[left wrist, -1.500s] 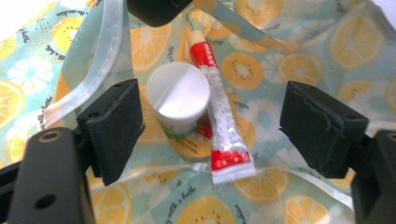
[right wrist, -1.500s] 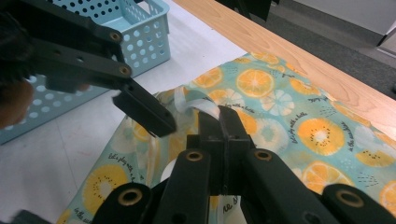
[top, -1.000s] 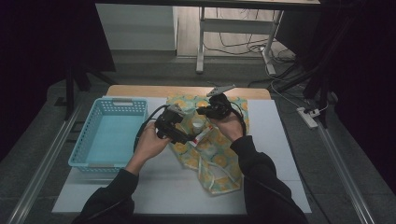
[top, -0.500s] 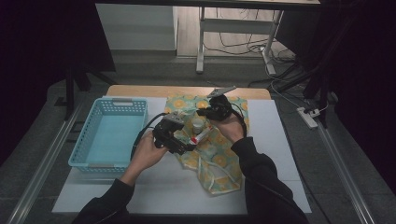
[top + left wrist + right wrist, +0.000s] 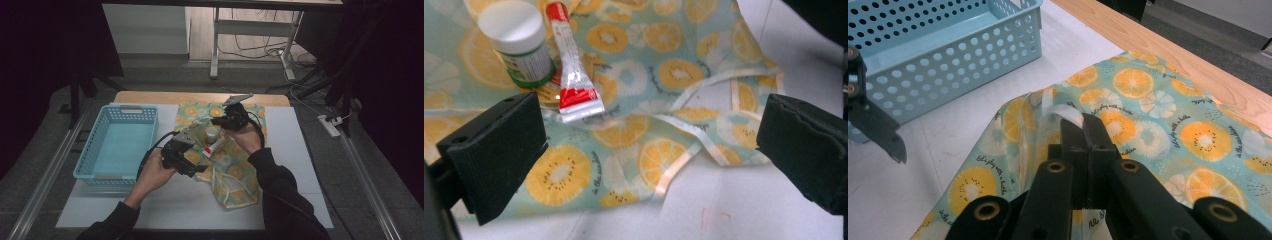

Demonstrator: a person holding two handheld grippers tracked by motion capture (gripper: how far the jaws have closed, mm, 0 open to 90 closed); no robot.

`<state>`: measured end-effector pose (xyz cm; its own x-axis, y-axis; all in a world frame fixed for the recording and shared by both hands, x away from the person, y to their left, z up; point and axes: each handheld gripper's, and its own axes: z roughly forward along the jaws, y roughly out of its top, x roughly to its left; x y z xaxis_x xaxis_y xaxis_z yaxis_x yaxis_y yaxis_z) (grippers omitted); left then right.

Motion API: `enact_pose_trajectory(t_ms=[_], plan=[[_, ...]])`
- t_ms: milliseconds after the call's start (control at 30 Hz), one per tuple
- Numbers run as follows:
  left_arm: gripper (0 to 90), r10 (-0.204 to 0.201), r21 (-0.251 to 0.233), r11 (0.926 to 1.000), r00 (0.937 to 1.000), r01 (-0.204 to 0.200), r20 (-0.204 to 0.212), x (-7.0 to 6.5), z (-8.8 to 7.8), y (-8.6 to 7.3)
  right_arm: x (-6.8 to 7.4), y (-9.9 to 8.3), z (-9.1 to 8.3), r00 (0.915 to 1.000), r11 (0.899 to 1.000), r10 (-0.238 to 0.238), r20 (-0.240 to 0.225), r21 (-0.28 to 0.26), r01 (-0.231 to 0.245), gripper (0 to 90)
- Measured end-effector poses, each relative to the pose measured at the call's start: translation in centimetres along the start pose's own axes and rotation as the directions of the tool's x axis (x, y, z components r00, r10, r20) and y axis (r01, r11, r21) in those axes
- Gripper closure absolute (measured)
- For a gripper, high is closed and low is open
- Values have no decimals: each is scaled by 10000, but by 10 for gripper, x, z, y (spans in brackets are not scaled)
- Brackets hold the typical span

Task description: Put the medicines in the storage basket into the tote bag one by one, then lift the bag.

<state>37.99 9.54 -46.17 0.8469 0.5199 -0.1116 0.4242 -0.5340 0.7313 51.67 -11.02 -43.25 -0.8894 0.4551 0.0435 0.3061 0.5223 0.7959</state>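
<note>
My right gripper (image 5: pixel 1083 125) is clamped on the white strap (image 5: pixel 1065 112) of the fruit-print cloth (image 5: pixel 235 165) at table centre, while my left gripper (image 5: pixel 649 145) gapes empty, tube (image 5: pixel 571 75) at eleven o'clock.

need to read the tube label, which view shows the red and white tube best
The left gripper view: the red and white tube lies close and sharp on the fruit-print cloth, touching the white-capped bottle. The high view shows it small. The right gripper view looks along the cloth toward the blue basket.
</note>
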Motion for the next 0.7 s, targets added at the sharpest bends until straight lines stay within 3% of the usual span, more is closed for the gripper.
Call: enact_pose_trajectory(t_ms=[367,700], plan=[[23,-247,462,9986,9997,246,21,-9,14,-10,1,0,-3,10000,10000,-14,5,-5,14,897],[18,9,842,9964,9997,-27,224,-13,36,-15,1,-2,-4,10000,10000,-29,-18,9,29,897]])
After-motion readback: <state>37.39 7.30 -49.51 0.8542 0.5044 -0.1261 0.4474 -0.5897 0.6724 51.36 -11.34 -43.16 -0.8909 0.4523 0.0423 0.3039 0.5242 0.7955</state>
